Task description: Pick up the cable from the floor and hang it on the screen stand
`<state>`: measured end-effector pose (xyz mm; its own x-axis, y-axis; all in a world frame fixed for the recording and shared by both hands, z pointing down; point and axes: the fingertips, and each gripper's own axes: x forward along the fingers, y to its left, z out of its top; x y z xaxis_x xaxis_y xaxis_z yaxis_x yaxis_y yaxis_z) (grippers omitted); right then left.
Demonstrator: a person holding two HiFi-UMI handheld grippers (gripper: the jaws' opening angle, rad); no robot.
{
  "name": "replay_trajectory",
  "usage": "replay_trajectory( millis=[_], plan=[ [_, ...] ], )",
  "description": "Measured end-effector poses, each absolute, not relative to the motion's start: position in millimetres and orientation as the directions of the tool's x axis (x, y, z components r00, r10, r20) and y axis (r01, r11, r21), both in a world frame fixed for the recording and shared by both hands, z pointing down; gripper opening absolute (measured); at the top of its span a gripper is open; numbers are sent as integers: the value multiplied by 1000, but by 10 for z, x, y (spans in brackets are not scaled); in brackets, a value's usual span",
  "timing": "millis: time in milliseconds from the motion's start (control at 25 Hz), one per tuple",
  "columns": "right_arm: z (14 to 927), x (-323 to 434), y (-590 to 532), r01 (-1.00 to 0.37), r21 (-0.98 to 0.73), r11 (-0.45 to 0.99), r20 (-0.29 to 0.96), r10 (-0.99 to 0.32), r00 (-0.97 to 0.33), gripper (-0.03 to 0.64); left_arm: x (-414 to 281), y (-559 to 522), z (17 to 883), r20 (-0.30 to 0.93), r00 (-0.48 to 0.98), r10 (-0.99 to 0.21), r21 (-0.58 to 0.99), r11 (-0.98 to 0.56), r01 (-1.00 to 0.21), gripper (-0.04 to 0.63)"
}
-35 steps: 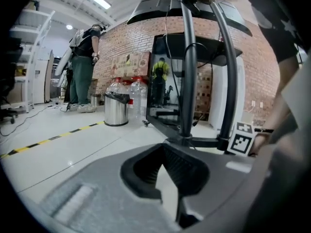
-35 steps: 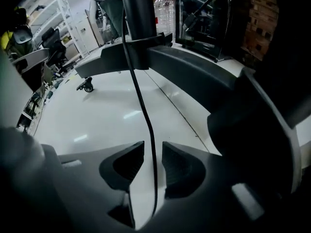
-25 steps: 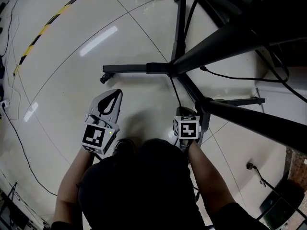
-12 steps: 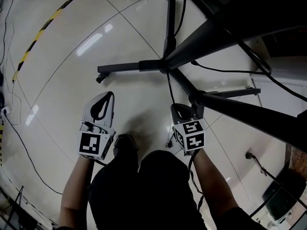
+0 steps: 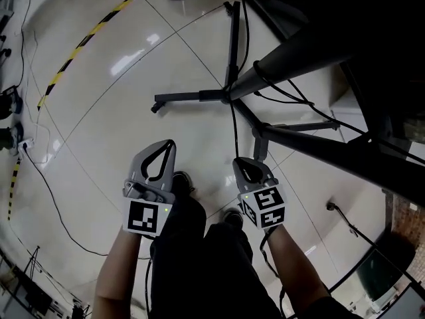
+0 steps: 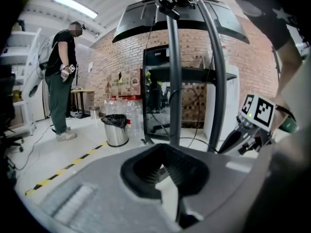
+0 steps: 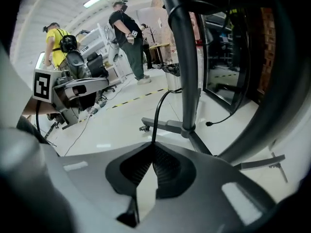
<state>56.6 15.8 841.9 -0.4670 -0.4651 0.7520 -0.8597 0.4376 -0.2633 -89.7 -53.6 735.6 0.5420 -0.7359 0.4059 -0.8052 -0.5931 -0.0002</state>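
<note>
While the right tool (image 5: 239, 161) pinches the black cable (image 7: 156, 114) between its closed tips, the cable rises off the floor (image 5: 99, 111) toward the stand (image 7: 187, 72); the left tool (image 5: 167, 149) is closed, empty.

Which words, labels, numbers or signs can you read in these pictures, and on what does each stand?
No text can be read.
Left marker cube: black-and-white square pattern, no letters.
Right marker cube: the same.
Sheets on the brick wall: too blurred to read.
</note>
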Motion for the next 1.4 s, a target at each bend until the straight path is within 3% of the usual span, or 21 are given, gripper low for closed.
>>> replay_trajectory(
  millis=[760,1000,1400],
  plan=[
    [5348,185,377,-680,-263,684,653,-392,-647,14,-495,-159,4887,331,536,-777,98,-536,-838,5],
    [4387,192,469,-638,-269,721,585,-404,-703,14,-343,-85,3991,304,575,-760,48,-590,-806,5],
    [2749,259,3,-595,55,802,524,-530,-666,14,-378,-482,2751,206,554,-807,-53,-574,-817,5]
  ],
)
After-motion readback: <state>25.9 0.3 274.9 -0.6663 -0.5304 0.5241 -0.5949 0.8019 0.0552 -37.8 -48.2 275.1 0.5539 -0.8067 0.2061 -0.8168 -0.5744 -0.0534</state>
